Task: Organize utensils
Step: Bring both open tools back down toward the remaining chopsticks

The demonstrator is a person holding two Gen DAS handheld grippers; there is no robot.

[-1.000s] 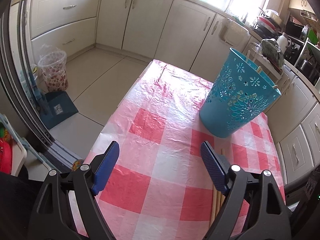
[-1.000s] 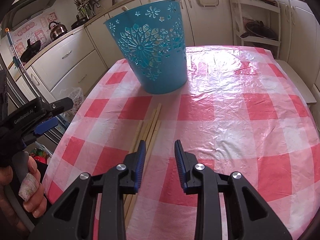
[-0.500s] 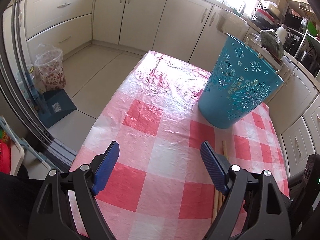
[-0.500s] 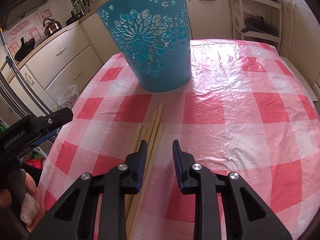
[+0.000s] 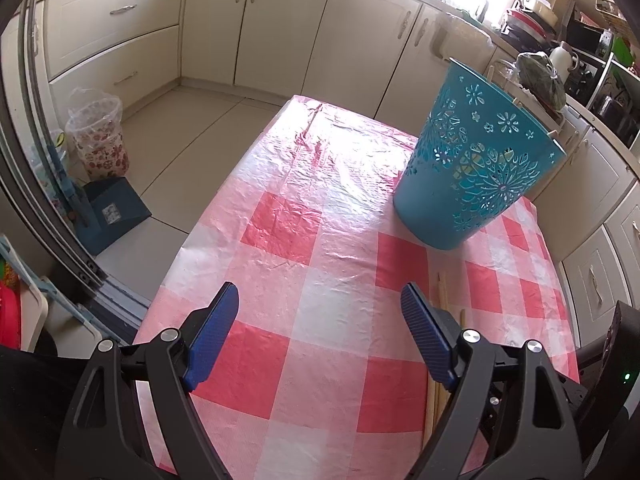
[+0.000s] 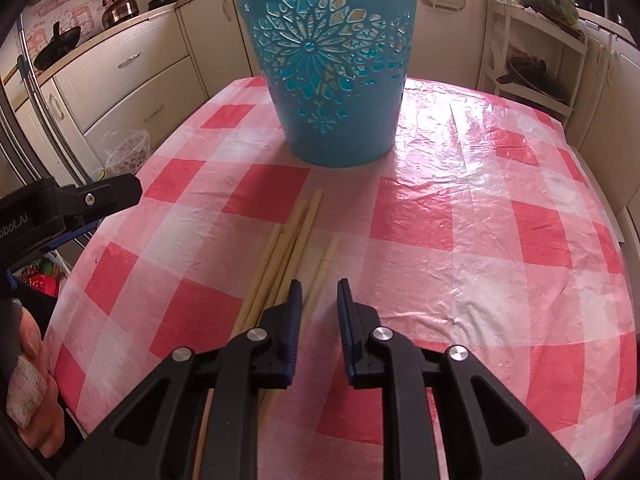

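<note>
Bamboo chopsticks (image 6: 280, 264) lie before the bucket (image 6: 332, 72); your right tool (image 6: 318, 300) is closing, nothing gripped; your left tool (image 5: 316, 320) gapes wide.

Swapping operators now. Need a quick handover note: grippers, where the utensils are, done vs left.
Left gripper: wide open, empty, over bare tablecloth, chopsticks just to its right.
Right gripper: jaws closing, narrow gap; one chopstick runs in between them, pads not visibly pressing it yet.
Other chopsticks: loose bundle flat on the cloth, left of the right gripper, tips toward the blue basket.
Basket: upright at the far end; a few stick ends show above its rim.
Done: apparently some sticks binned.
Left: grip, lift and drop the rest.
</note>
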